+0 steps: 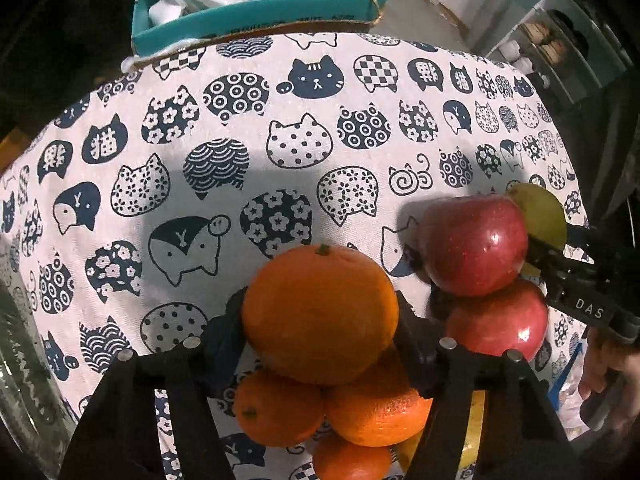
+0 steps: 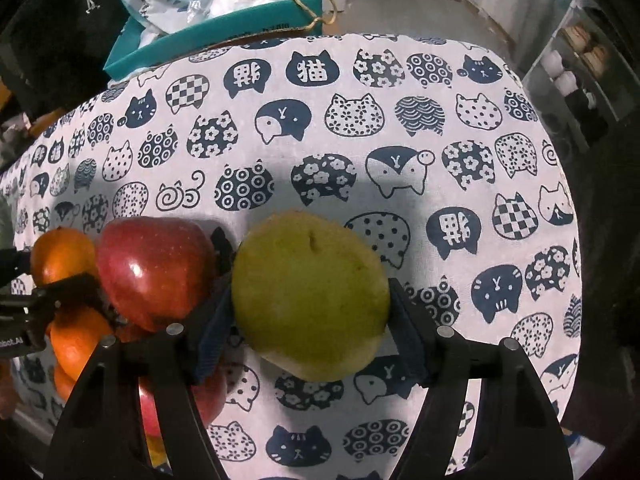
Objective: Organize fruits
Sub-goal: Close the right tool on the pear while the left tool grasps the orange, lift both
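Orange [image 1: 320,312] clamped in left gripper [image 1: 320,320]; pear [image 2: 310,296] clamped in right gripper [image 2: 310,320]; apples [image 1: 474,244] between, on cat-print cloth [image 1: 240,128].

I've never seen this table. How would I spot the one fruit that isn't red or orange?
Find the cat-print tablecloth and follow it to the fruit bunched at its near edge. Beside the red apple, on the side away from the oranges, sits the pear, between the right gripper's fingers. It alone is yellow-green.
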The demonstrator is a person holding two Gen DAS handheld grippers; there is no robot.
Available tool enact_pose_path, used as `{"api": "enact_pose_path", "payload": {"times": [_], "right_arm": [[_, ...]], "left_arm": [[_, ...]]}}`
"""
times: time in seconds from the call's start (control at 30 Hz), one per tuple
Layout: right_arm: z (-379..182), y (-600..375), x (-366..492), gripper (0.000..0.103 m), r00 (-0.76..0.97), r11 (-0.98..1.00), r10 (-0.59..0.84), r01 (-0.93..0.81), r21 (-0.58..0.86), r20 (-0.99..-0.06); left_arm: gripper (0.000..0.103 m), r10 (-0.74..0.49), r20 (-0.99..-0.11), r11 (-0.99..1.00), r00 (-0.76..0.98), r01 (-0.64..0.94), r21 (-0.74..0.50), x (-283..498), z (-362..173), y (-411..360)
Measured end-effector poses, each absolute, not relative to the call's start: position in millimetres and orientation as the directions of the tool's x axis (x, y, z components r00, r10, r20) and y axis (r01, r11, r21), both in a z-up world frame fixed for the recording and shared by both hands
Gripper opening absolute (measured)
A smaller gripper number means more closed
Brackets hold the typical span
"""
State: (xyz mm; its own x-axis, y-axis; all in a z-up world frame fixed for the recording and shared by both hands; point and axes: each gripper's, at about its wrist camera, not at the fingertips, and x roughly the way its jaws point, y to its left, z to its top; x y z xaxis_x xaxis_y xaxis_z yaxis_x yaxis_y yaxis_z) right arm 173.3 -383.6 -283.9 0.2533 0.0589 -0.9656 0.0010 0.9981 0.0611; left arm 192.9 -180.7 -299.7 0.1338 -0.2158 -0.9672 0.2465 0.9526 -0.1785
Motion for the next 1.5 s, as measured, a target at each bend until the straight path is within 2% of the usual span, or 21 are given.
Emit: {"api": "enact_pose_path", "payload": {"times": [0.23, 0.5, 0.9, 1.5], "right_arm": [[-261.1, -385.0, 154.0, 0.073, 0.335, 0.999, 0.035, 0.019, 0.044, -0.941], [-222.6, -377.7, 138.5, 0.073, 0.425, 0.998, 0.043, 0.018, 0.056, -0.904], [-158.1, -360.7, 120.2, 0.073, 0.558, 0.996, 0.074, -0.004, 0.087, -0.827], [-82.7, -314.1, 93.3, 0.073, 0.681, 0.990, 0.132, -0.124, 0.064, -0.720]], "left_arm": [[0.068, -0.178, -0.959, 0.958, 0.219, 0.261, -0.118, 183.2, -279.0, -178.4], [0.068, -0.161, -0.920, 0.964, 0.358, 0.257, -0.068, 167.4, -231.3, -166.7], [0.068, -0.184, -0.845, 0.970, 0.502, 0.232, -0.073, 132.4, -161.7, -139.4], [0.068, -0.175, -0.757, 0.982, 0.630, 0.165, -0.090, 85.9, -99.0, -80.7]]}}
